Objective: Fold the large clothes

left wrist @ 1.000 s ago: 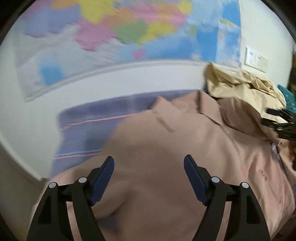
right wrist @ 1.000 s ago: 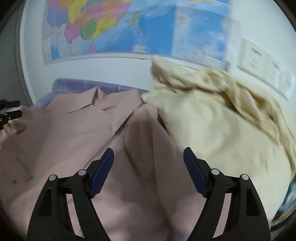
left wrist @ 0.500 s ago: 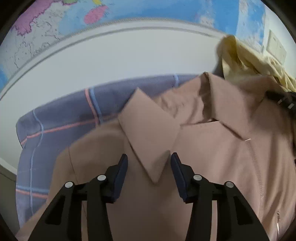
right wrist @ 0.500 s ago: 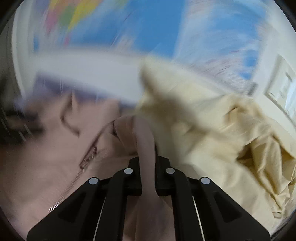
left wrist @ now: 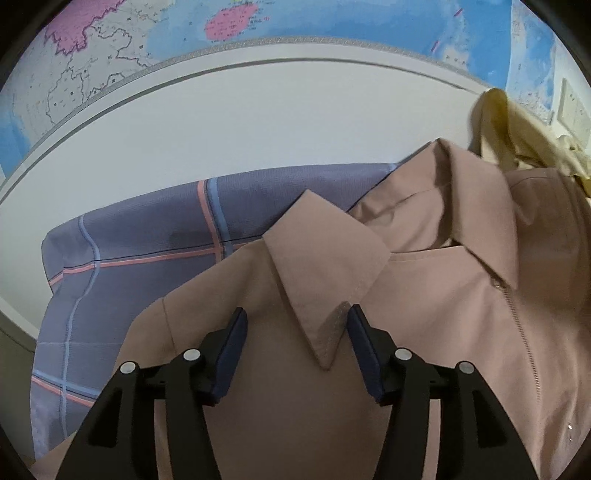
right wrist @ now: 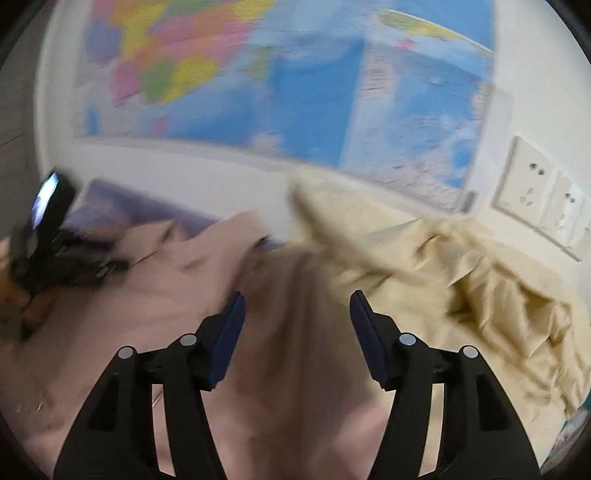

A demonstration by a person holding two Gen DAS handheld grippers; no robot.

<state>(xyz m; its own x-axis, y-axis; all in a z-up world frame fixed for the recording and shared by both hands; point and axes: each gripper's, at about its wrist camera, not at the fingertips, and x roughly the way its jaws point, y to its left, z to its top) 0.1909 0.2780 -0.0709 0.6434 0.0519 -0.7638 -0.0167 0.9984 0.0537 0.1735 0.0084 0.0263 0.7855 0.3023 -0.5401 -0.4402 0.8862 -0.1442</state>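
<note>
A dusty-pink collared jacket (left wrist: 424, 332) with a front zipper lies spread on a purple plaid sheet (left wrist: 147, 258). My left gripper (left wrist: 295, 328) is open, its jaws standing either side of the left collar tip (left wrist: 325, 332), the right pad close against it. In the blurred right wrist view the same pink jacket (right wrist: 288, 332) lies under my right gripper (right wrist: 297, 314), which is open and holds nothing. The left gripper (right wrist: 48, 254) shows at the left edge of that view.
A crumpled cream-yellow garment (right wrist: 461, 277) is heaped to the right of the jacket, also at the right edge in the left wrist view (left wrist: 517, 129). A wall map (left wrist: 258, 29) hangs behind. Wall sockets (right wrist: 535, 199) sit at the right.
My right gripper was shut on a fold of the pink jacket half a second ago; it has let go and opened. My left gripper stays around the collar tip, slightly wider.
</note>
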